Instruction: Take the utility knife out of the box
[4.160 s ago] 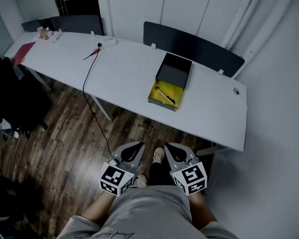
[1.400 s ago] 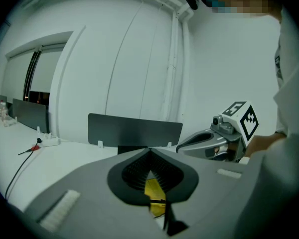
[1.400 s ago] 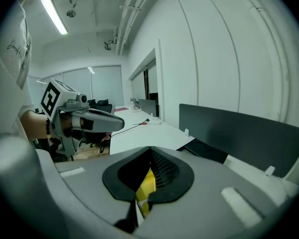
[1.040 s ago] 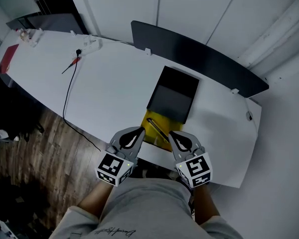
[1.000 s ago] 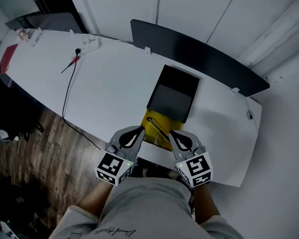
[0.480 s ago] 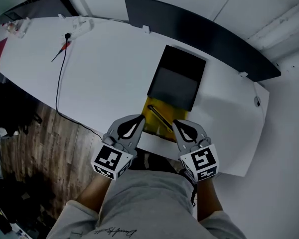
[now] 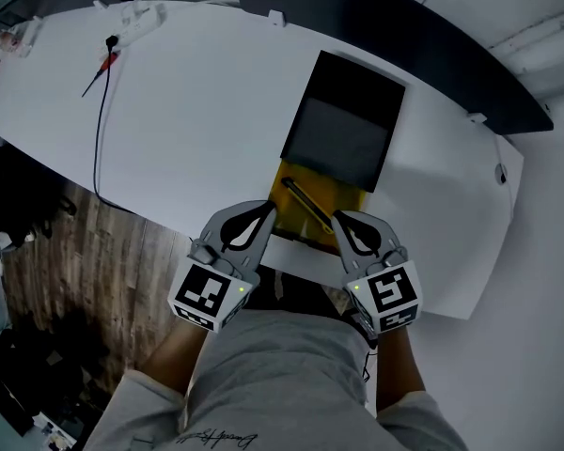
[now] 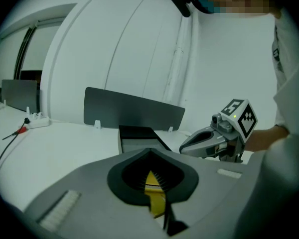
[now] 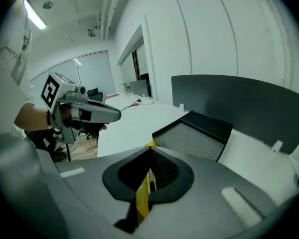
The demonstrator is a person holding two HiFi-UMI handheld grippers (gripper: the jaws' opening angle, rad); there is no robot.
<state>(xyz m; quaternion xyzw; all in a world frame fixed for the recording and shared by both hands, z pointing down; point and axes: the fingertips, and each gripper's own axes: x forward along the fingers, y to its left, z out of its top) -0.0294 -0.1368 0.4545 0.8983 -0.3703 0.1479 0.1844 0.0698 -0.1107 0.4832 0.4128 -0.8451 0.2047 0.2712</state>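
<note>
An open box (image 7: 312, 198) with a yellow inside lies near the white table's front edge, its black lid (image 7: 343, 132) folded back behind it. The dark utility knife (image 7: 306, 205) lies slantwise on the yellow floor. My left gripper (image 7: 263, 213) hovers shut at the box's near left corner, and my right gripper (image 7: 344, 221) hovers shut at its near right corner; neither holds anything. In the left gripper view the left gripper (image 8: 150, 152) shows yellow through its jaw cut-out, with the lid (image 8: 138, 135) beyond. The right gripper (image 9: 149, 151) looks over the lid (image 9: 195, 132).
The white table (image 7: 188, 130) runs left, backed by a dark divider panel (image 7: 423, 36). A black cable (image 7: 96, 139), a red-handled tool (image 7: 103, 65) and a power strip (image 7: 136, 12) lie at its far left. Wooden floor (image 7: 94, 252) shows below the table edge.
Both grippers have come down and forward together toward the box's near edge. The table and box now look larger and closer in the head view. Both stay shut.
</note>
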